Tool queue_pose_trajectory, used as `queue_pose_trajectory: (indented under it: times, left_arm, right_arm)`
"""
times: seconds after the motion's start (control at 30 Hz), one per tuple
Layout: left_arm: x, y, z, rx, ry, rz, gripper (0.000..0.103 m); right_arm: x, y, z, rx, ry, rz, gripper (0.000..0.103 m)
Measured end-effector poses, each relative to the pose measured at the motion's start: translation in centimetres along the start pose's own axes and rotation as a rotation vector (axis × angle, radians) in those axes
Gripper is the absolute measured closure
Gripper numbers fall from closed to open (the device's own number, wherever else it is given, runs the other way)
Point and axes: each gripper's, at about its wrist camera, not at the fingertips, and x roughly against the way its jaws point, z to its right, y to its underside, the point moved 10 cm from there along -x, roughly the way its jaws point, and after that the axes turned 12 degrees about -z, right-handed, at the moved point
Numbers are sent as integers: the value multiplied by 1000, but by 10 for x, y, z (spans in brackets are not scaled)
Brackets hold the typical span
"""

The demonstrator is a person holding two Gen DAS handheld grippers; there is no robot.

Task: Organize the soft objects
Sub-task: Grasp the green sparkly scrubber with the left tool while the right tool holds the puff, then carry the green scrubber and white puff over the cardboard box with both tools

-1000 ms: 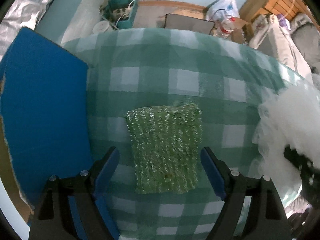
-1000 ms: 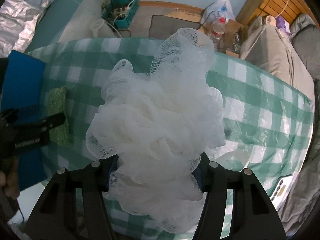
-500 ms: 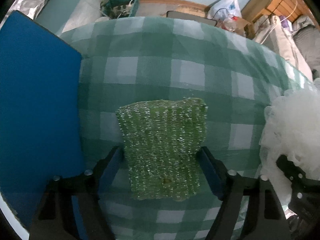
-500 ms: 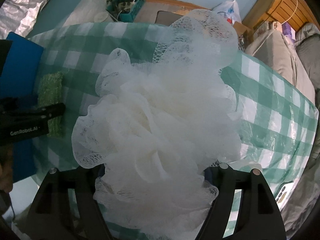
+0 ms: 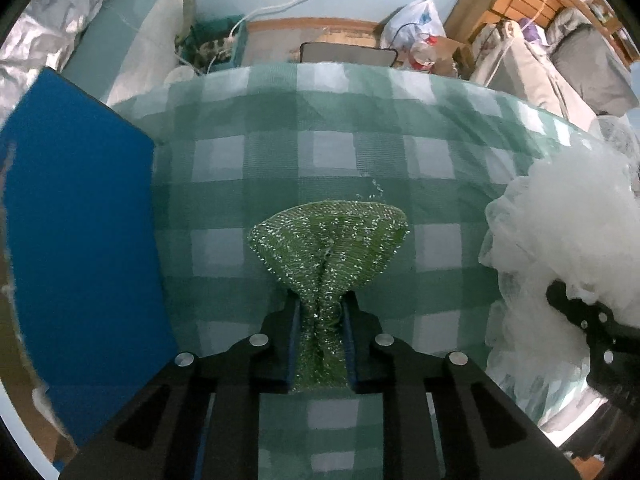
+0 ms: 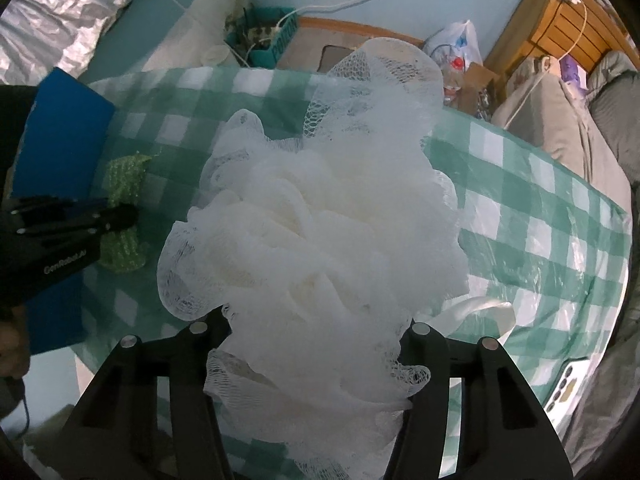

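Note:
A green glittery knitted scrub cloth (image 5: 326,240) lies on the green checked tablecloth (image 5: 328,152). My left gripper (image 5: 320,320) is shut on its near part, which bunches between the jaws while the far end fans out. The cloth also shows in the right wrist view (image 6: 122,184). A white mesh bath puff (image 6: 320,216) fills the right wrist view. My right gripper (image 6: 316,332) is shut on it, fingertips hidden by mesh. The puff shows at the right of the left wrist view (image 5: 560,236).
A flat blue board (image 5: 80,240) lies on the table at the left, close beside the cloth. The table's far edge drops to a floor with a teal basket (image 6: 266,36), a plastic bag (image 5: 416,20) and wooden furniture (image 6: 560,20).
My left gripper closed on the green cloth, pinching it into a fan shape. The right gripper keeps the puff and has moved little.

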Motion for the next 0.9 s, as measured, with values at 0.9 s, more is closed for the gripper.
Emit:
queue_pose_trajectory:
  times: [0.9]
  left_arm:
    - [90,49,-29,-1,85,162,85]
  right_arm:
    - [80,15,-44,-5,-12,140,50]
